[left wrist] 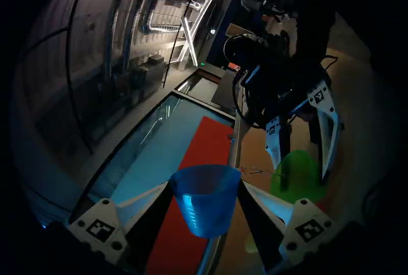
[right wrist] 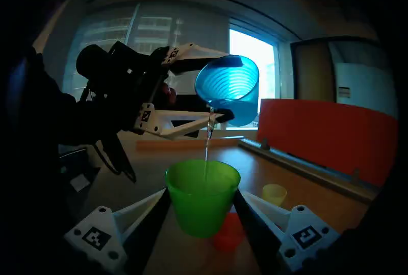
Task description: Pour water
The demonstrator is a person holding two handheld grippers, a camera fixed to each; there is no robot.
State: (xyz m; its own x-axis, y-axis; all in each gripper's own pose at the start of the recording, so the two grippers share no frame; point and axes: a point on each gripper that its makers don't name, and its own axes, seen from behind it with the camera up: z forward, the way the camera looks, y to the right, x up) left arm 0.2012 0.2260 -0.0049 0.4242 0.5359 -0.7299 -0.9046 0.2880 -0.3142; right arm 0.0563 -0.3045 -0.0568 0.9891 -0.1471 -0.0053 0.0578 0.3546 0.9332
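The green cup sat clamped in my right claw; my left claw gripped the tilted blue cup, water streaming.

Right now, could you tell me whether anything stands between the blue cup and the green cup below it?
Nothing visible does: water falls freely from the blue cup into the open green cup.

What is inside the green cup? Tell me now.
A thin water stream falls from the tilted blue cup into the green cup. Its wall hides the bottom, so the water level cannot be seen.
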